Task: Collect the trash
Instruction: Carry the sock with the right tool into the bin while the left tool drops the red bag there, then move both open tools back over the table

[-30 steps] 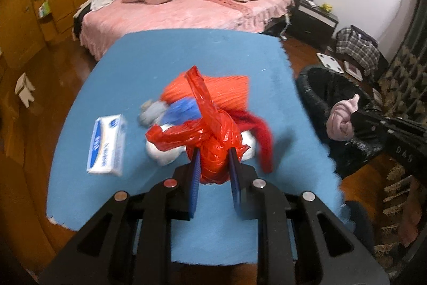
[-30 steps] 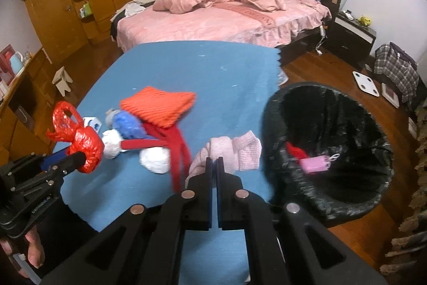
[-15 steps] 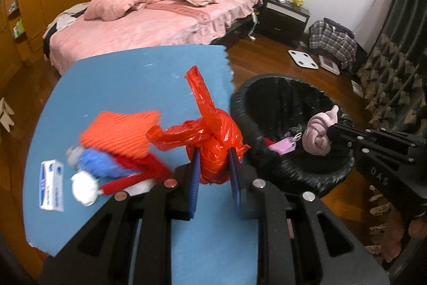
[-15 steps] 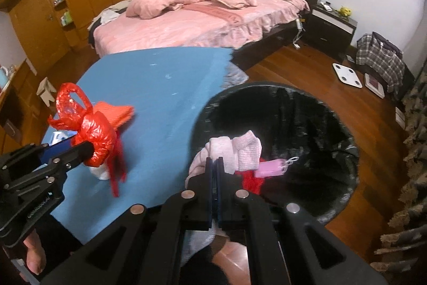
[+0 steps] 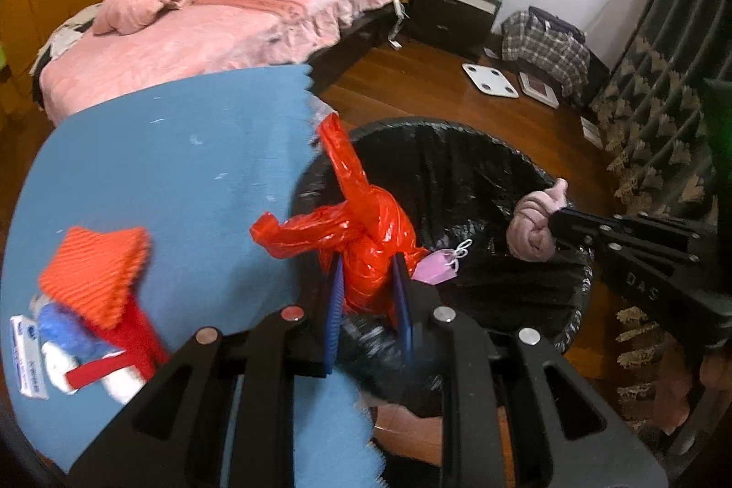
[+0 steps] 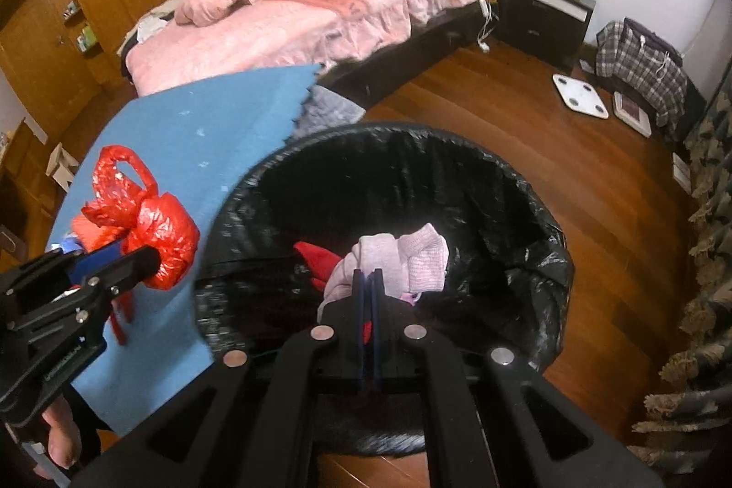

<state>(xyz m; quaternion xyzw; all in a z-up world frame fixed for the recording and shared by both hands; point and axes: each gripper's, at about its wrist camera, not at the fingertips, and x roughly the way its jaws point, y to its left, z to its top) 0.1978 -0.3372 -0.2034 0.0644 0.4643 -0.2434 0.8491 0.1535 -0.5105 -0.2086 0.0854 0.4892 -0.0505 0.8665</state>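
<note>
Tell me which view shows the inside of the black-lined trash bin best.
The right wrist view: it looks straight down into the black-lined trash bin, though the pink sock covers part of the bottom. In the left wrist view the knotted red plastic bag hides part of the bin's opening.

Red bag (image 5: 370, 254) between the left gripper's (image 5: 366, 296) blue pads (image 5: 334, 305). Pale pink sock (image 6: 389, 259) in the right gripper (image 6: 366, 296), black bin (image 6: 526, 222) beneath. Blue mat (image 5: 160, 168) left of it, bearing an orange ribbed cloth (image 5: 98, 268). Beyond: pink bedding (image 6: 320, 8), plaid bag (image 6: 640, 62), white scale (image 6: 580, 94).
</note>
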